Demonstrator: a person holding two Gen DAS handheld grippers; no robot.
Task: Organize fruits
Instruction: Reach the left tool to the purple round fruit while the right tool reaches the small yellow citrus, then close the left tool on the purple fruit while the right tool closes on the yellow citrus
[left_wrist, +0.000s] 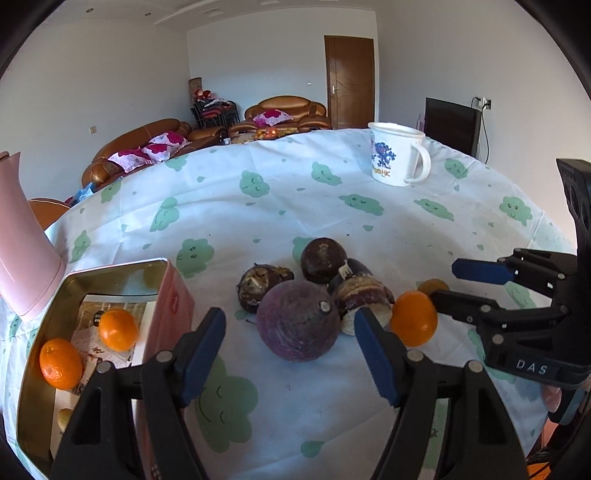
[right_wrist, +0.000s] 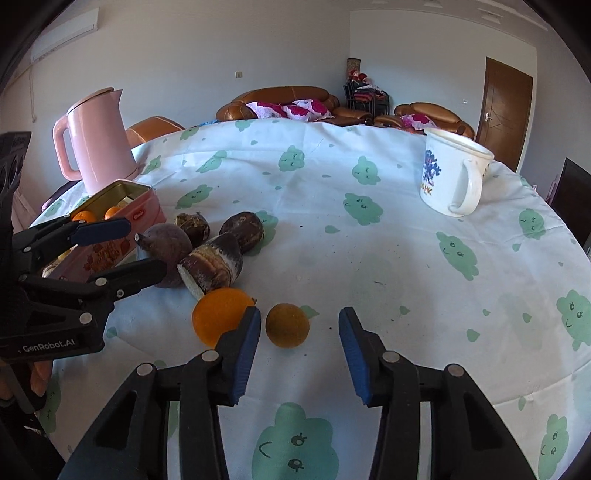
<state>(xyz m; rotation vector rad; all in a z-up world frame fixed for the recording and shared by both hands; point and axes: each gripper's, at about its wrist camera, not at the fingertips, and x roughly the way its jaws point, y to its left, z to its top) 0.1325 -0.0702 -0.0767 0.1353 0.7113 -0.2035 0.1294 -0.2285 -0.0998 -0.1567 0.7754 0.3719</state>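
An open pink tin (left_wrist: 173, 295) holds two oranges (left_wrist: 118, 329) at the left; it also shows in the right wrist view (right_wrist: 136, 218). A loose orange (right_wrist: 219, 320) and a dull brownish round fruit (right_wrist: 287, 325) lie on the tablecloth. My right gripper (right_wrist: 298, 334) is open, its jaws on either side of the brownish fruit, a little short of it. My left gripper (left_wrist: 290, 345) is open and empty, just in front of a purple round root (left_wrist: 298, 320). Several dark taro-like roots (left_wrist: 323, 260) lie in a pile behind it.
A pink kettle (right_wrist: 98, 140) stands behind the tin at the table's left edge. A white mug (right_wrist: 452, 175) with a blue print stands far right. The round table has a white cloth with green cloud prints (right_wrist: 369, 258). Sofas lie beyond.
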